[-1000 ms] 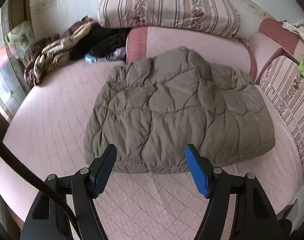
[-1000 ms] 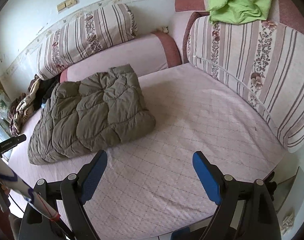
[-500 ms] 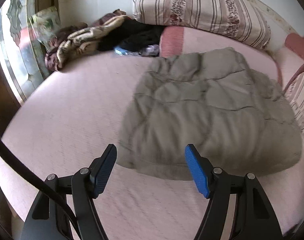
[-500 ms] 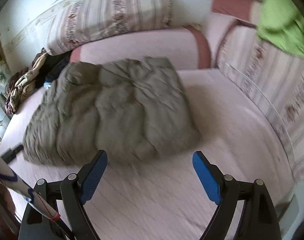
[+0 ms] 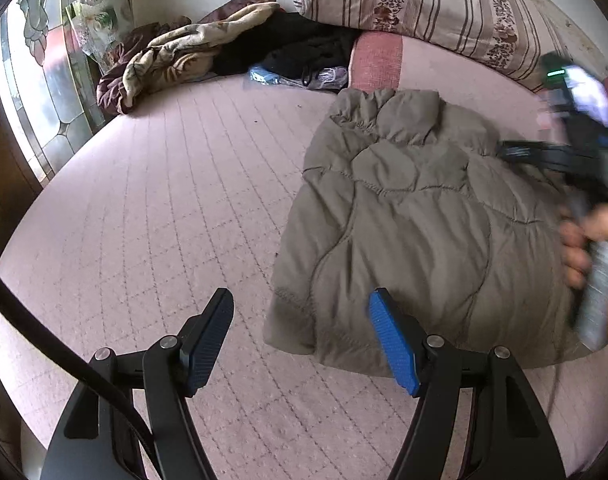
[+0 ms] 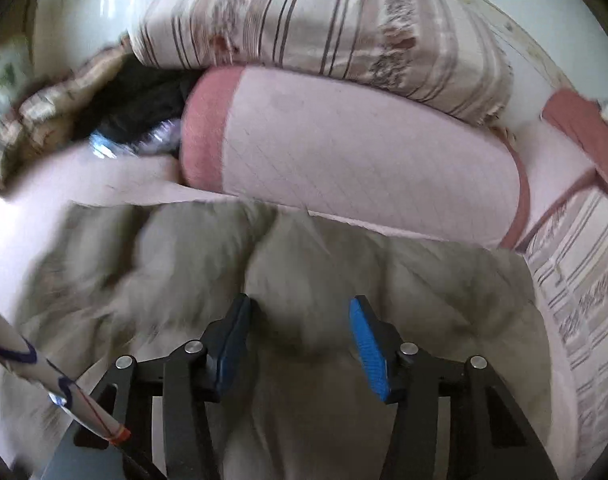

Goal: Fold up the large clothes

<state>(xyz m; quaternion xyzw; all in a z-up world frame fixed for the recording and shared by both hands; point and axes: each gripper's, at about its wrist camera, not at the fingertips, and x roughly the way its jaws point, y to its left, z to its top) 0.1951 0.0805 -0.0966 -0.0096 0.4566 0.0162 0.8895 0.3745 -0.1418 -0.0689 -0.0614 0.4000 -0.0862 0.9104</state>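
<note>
A folded olive-grey quilted jacket (image 5: 416, 232) lies on the pink bed. My left gripper (image 5: 304, 320) is open and empty at the jacket's near left corner, its right finger over the hem. My right gripper (image 6: 299, 328) is open and hovers low over the jacket (image 6: 295, 264), which fills the blurred lower half of the right wrist view. The right gripper also shows in the left wrist view (image 5: 576, 148), blurred, over the jacket's right side with the hand holding it.
A striped floral pillow (image 5: 416, 4) and a pink bolster (image 6: 368, 156) lie behind the jacket. A heap of brown, beige and black clothes (image 5: 191, 52) sits at the back left by a stained-glass window (image 5: 35, 80). A striped cushion (image 6: 584, 280) stands at the right.
My left gripper has swung left, so the jacket now sits right of centre. My right gripper has moved fast in over the jacket and its fingers stand closer together.
</note>
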